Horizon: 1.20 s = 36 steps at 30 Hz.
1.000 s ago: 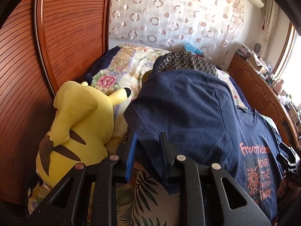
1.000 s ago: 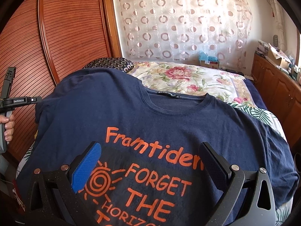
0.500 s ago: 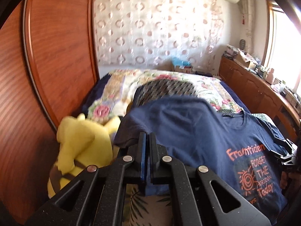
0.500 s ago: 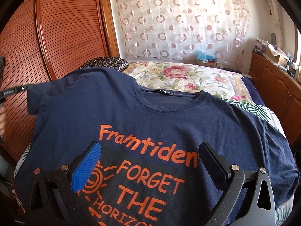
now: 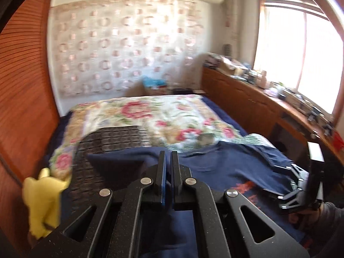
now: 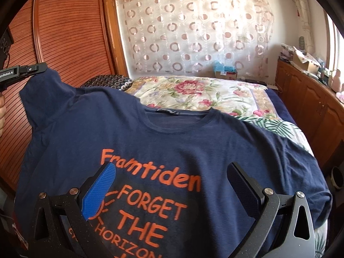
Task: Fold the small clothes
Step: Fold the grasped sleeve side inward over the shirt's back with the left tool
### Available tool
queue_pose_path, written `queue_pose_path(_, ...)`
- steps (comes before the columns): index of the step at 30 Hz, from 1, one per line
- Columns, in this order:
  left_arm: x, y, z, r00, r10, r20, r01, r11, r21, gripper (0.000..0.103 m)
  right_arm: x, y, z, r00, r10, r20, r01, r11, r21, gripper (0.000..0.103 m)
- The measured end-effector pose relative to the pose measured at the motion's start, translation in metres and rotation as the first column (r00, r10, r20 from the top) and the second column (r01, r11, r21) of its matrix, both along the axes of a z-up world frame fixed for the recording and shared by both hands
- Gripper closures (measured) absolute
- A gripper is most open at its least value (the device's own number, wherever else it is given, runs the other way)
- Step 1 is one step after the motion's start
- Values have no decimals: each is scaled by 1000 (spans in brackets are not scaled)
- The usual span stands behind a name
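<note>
Room: bedroom with a floral bedspread (image 6: 193,92) on the bed, a slatted wooden wardrobe (image 6: 71,28) on the left and a circle-patterned curtain (image 6: 193,32) on the far wall.
T-shirt: navy T-shirt (image 6: 163,137) with orange lettering, spread face up across the near end of the bed, collar toward the curtain.
Left gripper: left gripper (image 5: 168,161), jaws together and clamped on the shirt's sleeve (image 6: 46,90), which is raised off the bed while the rest of the shirt lies flat.
Right gripper: right gripper (image 6: 172,185), jaws wide apart above the printed chest, nothing between them.
Beside the shirt: yellow plush toy (image 5: 40,204) at the wardrobe side; dark patterned pillow (image 6: 107,81) just behind the lifted sleeve.
</note>
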State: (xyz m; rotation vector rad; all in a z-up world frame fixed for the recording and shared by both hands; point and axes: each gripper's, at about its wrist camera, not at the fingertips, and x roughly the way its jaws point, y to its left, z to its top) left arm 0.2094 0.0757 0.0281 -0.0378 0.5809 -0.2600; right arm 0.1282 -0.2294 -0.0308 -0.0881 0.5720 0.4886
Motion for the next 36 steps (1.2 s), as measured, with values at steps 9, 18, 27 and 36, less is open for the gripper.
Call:
queue_pose_path(9,-15,13,-14,999,47,-20,-46,998,48,41,-7,19,-4,1000,21,-16,-21,999,-25,1)
queue_pose_path(18,-37,59,-45,976,214,-40,-211,975,72,25,7,94,13,976,217,13,-216,976,-10,16)
queue_pose_path(27,-59,81,-60,962,270,-50,-267,962,48,25,33,214,12,891,453,-26,-452,891,33,39)
queue_pose_path(36,-70,91,-63,957,284,-56,-282,959,40,25,72,280,4,850,521,-79,-523,852,-10,42)
